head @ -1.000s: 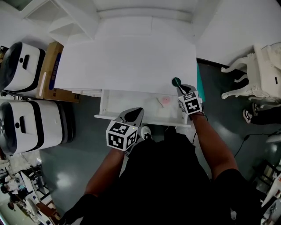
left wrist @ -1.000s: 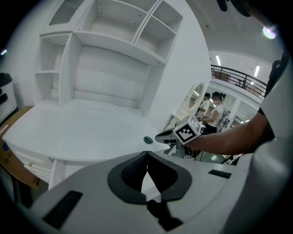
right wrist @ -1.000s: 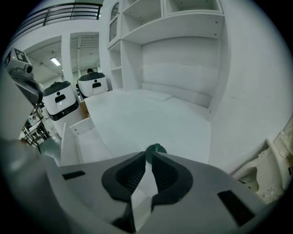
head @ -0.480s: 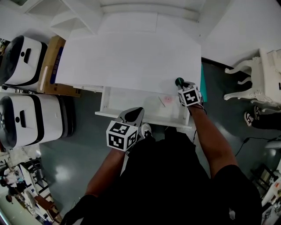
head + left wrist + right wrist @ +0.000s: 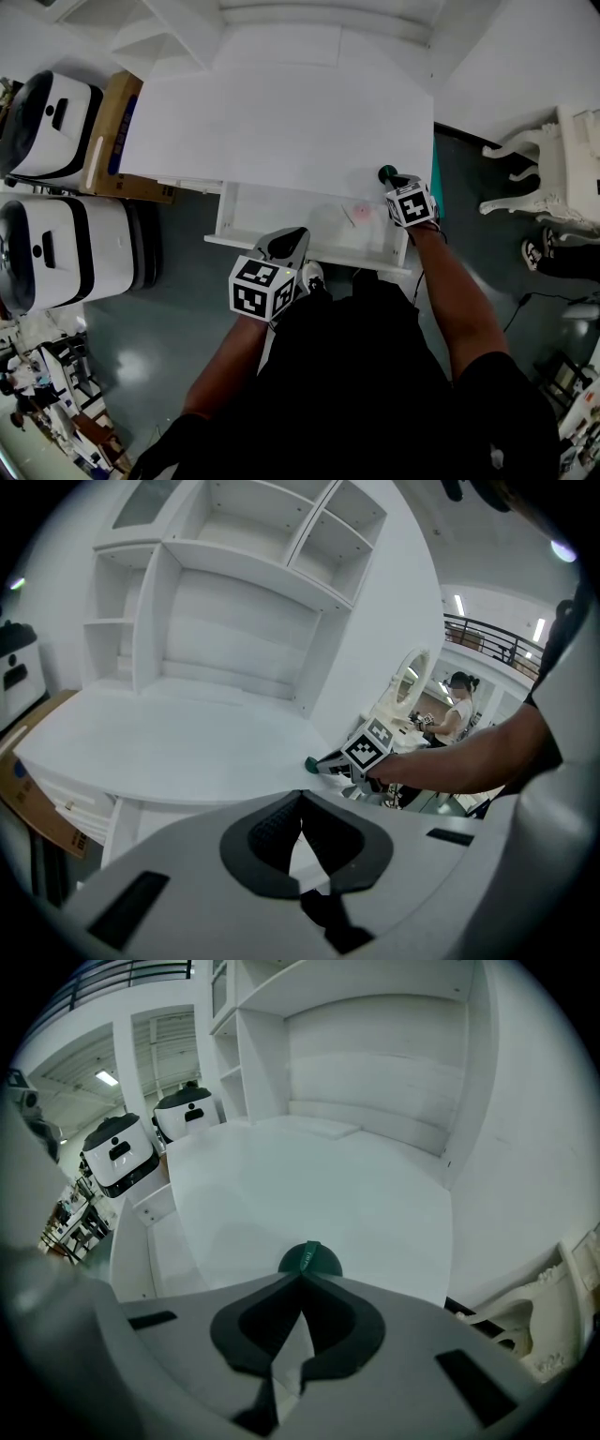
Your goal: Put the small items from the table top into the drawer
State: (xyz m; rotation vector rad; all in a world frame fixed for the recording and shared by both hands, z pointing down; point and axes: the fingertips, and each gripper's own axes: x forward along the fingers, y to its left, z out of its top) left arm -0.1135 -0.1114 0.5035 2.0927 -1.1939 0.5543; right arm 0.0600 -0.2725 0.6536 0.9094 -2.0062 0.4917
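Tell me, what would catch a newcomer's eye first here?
The right gripper pinches a small dark green item at the white desk's near right edge. Below, the drawer stands open with something pink inside, and the left gripper, shut and empty, hovers at its front.

The left tool (image 5: 292, 239) is held low, close in front of the person, tilted forward and down. Its jaws are together with nothing between them. The bare right forearm (image 5: 448, 291) reaches to the front right corner of the white surface (image 5: 281, 112). There the right tool (image 5: 392, 181) points steeply down. Its jaws have just been closing and pinch the thin ridge of a small dark green round piece (image 5: 309, 1258).
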